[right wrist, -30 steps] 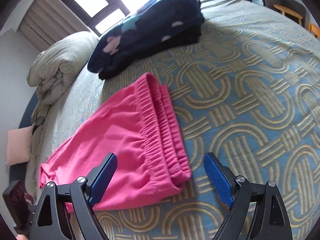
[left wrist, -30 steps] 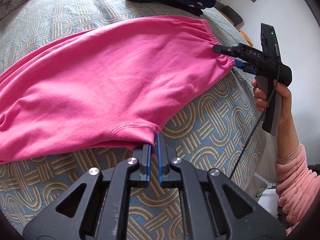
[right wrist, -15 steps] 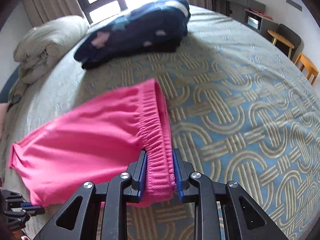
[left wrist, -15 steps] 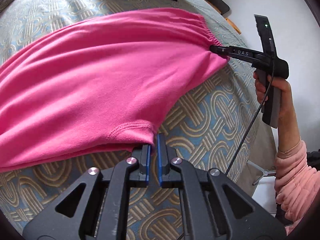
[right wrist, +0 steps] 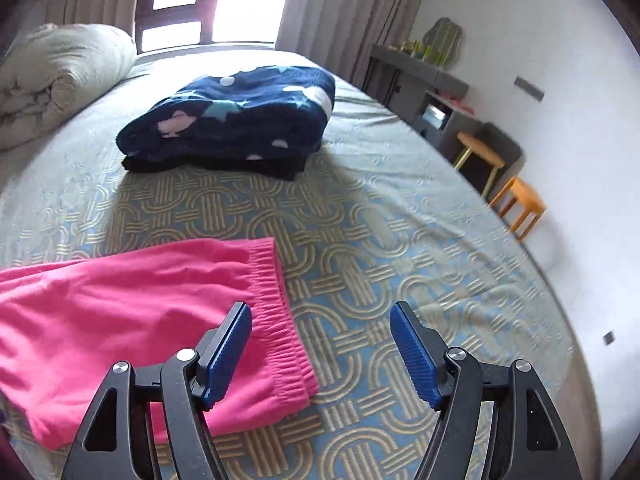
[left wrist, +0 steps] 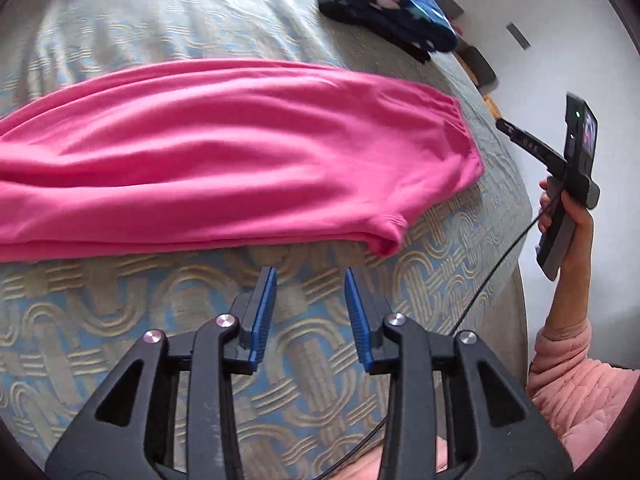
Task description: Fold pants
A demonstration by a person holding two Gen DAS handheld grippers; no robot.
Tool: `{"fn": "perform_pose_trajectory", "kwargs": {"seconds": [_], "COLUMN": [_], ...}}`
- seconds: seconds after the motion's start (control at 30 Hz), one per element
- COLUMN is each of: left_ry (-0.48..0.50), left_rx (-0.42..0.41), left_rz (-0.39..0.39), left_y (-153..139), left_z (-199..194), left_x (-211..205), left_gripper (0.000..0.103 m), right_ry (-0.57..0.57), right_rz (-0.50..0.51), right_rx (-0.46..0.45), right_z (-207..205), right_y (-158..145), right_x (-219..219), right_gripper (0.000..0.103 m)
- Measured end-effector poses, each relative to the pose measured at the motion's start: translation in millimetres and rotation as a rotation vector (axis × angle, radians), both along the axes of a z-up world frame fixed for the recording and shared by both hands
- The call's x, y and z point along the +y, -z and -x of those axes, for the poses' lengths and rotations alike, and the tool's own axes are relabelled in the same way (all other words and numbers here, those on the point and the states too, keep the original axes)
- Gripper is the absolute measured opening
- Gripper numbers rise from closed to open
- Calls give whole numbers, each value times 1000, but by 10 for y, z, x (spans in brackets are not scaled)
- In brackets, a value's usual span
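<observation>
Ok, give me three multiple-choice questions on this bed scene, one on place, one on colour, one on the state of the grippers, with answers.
1. Where does the navy star blanket lie?
A. On the bed, beyond the pants
B. On the stool
C. On the pants

2. What colour are the pants?
A. Grey
B. Pink
C. Navy

3. How are the left gripper and right gripper?
A. Both clamped on the waistband
B. One shut
C. Both open, holding nothing

Answers: 1 A, bedspread shows between them; 2 B, plainly pink in both views; 3 C, the fingers stand apart, the pants lying free.

Daylight is pouring through a curtained window (right wrist: 212,0) onto a blue-and-beige patterned bedspread (right wrist: 400,220), white wall (right wrist: 560,60) flanking small orange wooden stools (right wrist: 520,204).
</observation>
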State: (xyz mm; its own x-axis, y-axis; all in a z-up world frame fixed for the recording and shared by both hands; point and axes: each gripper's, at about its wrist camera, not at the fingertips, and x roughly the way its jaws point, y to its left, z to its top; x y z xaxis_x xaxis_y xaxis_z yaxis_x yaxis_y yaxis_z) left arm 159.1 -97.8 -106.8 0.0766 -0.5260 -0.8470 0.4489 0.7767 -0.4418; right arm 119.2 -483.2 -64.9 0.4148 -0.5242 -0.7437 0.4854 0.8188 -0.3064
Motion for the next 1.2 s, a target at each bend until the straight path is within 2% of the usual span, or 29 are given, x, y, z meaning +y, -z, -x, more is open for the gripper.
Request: {"fn": "perform_pose_trajectory", "kwargs": {"seconds": [0.07, 0.13, 0.23, 0.3, 0.37, 0.53, 0.63, 0.67, 0.7, 0.8, 0.87, 0.97, 1.03, 1.2], "left_ry": [-120, -274, -522, -639, -700, -704, -703, -702, -702, -709, -716, -733, -742, -801], "left_rx": [-47, -101, -136, -165, -204, -263, -264, -263, -265, -273, -272, -265, -276, -279], "left_rz": [-25, -79, -151, -185, -213, -245, -192, -177, -169, -149, -118, -68, -47, 16], "left_y": [-68, -73, 9, 78, 114, 243, 342, 352, 382, 423, 453, 485, 479, 452], "left_z": [-106, -238, -406, -426, -432, -442, -489, -456, -471, -443, -485, -557, -581, -662], "left_x": [527, 1088, 1971, 2415, 2732, 3020, 3166, 3265, 3315, 3389, 3454, 3580, 3667, 3950], "left_gripper": [39, 45, 46, 46, 46, 46, 46, 46, 46, 46, 45, 45, 45, 45], "right_ry": [-24, -95, -229, -337, -438, -714, -859, -891, -918, -1011, -1061, -1090, -1068, -1006], "right_rz": [2, -91, -252, -335, -389, -469, -516, -528, -538, -573, -593, -633, -671, -717], "right_rx": [-12, -46, -57, -37, -11, 57, 106, 124, 140, 201, 250, 343, 388, 444], "right_z": [-48, -69, -275, -462, -660, -1060, -1323, -1385, -1456, -1646, -1746, -1848, -1931, -2119], "right_y": [-113, -214, -229, -185, -119, 18, 114, 147, 173, 266, 352, 570, 715, 886], "right_x": [147, 321, 745, 1142, 1591, 2936, 3721, 3965, 4163, 4768, 5142, 5589, 5804, 6042], "right_gripper": [73, 73, 73, 73, 73, 73, 72, 67, 55, 32, 30, 30, 30, 32]}}
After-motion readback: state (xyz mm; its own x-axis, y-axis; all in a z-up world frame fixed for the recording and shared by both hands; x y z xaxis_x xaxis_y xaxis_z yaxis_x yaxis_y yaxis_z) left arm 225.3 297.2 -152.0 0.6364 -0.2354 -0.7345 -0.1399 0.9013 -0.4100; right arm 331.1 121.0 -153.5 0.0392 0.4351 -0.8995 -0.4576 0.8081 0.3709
